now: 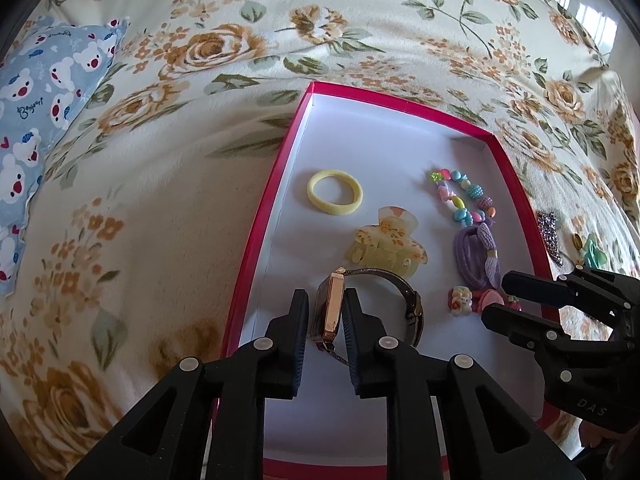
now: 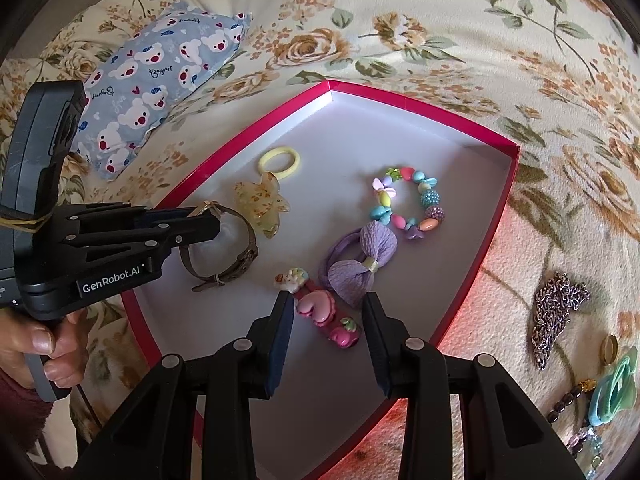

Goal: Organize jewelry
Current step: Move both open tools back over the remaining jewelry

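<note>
Black fingers of the left hand-held gripper point(image 1: 326, 312) stand on both sides of the rose-gold square watch point(image 1: 332, 312), with a small gap showing, so it is open. That watch sits in the pink-edged white box point(image 1: 516, 184) on the flowery bed point(image 1: 140, 200). Over the pink heart hair clip point(image 2: 320, 310), the right hand-held gripper point(image 2: 326, 316) is open too and is not touching it.
</note>
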